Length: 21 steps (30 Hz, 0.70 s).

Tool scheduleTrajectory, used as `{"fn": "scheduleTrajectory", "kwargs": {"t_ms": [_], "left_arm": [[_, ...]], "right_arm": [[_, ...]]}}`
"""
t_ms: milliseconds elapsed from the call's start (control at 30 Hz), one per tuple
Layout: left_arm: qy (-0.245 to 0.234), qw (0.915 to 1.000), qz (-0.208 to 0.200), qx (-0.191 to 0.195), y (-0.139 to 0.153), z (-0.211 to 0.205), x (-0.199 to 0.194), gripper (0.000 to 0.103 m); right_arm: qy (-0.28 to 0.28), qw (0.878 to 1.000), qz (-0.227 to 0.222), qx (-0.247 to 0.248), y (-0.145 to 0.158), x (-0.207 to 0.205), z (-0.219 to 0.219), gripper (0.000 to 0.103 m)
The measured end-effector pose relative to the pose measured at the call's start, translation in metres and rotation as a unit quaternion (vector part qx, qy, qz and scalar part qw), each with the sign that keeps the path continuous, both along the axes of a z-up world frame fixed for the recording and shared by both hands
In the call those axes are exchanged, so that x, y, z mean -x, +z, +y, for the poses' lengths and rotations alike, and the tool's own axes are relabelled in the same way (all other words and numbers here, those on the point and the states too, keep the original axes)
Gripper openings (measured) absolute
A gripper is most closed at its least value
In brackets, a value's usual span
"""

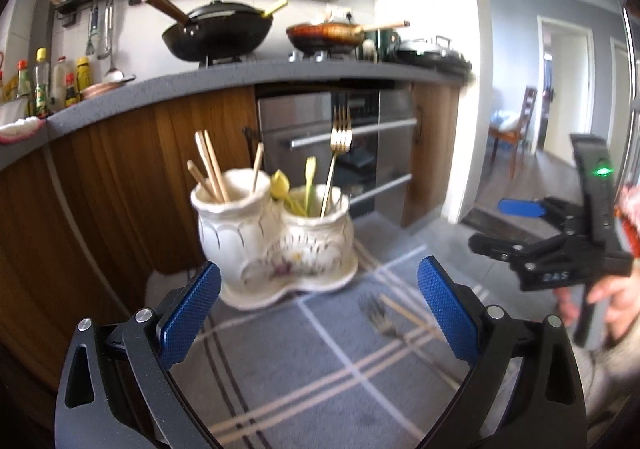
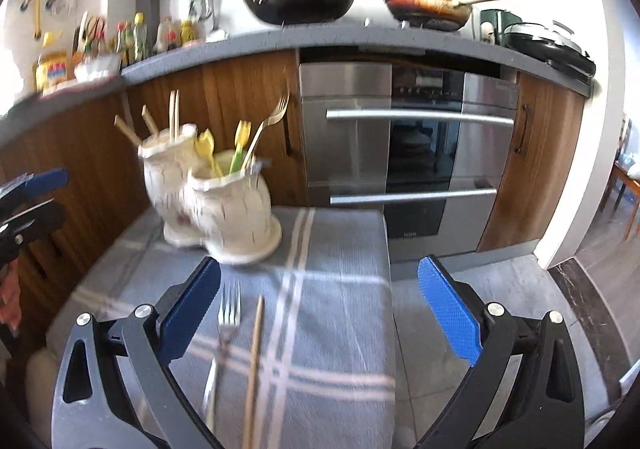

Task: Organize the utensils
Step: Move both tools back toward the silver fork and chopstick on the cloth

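Silver fork (image 2: pixel 228 323), chopstick (image 2: pixel 255 361) on cloth (image 2: pixel 340 289); grippers spread.

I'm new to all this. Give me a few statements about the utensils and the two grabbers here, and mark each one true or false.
1. A fork and a chopstick lie loose on the grey checked cloth. True.
2. The ceramic holder has two cups, with chopsticks in one. True.
3. The right gripper is clamped on the fork. False: its jaws are wide open, holding nothing.
4. The left gripper holds a spoon. False: it is open and empty.
5. The gold fork stands in the holder. True.
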<state>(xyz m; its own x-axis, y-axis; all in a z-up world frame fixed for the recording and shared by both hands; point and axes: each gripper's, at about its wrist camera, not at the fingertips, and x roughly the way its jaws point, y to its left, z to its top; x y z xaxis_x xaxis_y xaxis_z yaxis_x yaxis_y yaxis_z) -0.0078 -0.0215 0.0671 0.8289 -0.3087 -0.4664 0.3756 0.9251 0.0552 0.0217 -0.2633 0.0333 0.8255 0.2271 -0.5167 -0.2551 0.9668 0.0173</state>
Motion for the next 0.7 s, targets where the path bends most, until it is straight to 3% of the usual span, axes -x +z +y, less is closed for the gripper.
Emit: {"fn": "scheduleTrajectory", "kwargs": {"t_ms": [133, 433, 700], "left_arm": [[0.014, 0.9993, 0.036, -0.002, -0.021, 0.001, -0.008, 0.098], [0.034, 0.9971, 0.067, -0.004, -0.054, 0.015, -0.019, 0.098], [0.028, 0.9960, 0.085, -0.001, -0.066, 0.015, -0.024, 0.098]], "right_arm": [[0.012, 0.999, 0.023, 0.020, -0.018, 0.005, 0.005, 0.098], [0.073, 0.992, 0.103, 0.012, -0.047, 0.006, 0.044, 0.096], [0.091, 0.984, 0.141, 0.059, -0.066, 0.005, 0.083, 0.058]]}}
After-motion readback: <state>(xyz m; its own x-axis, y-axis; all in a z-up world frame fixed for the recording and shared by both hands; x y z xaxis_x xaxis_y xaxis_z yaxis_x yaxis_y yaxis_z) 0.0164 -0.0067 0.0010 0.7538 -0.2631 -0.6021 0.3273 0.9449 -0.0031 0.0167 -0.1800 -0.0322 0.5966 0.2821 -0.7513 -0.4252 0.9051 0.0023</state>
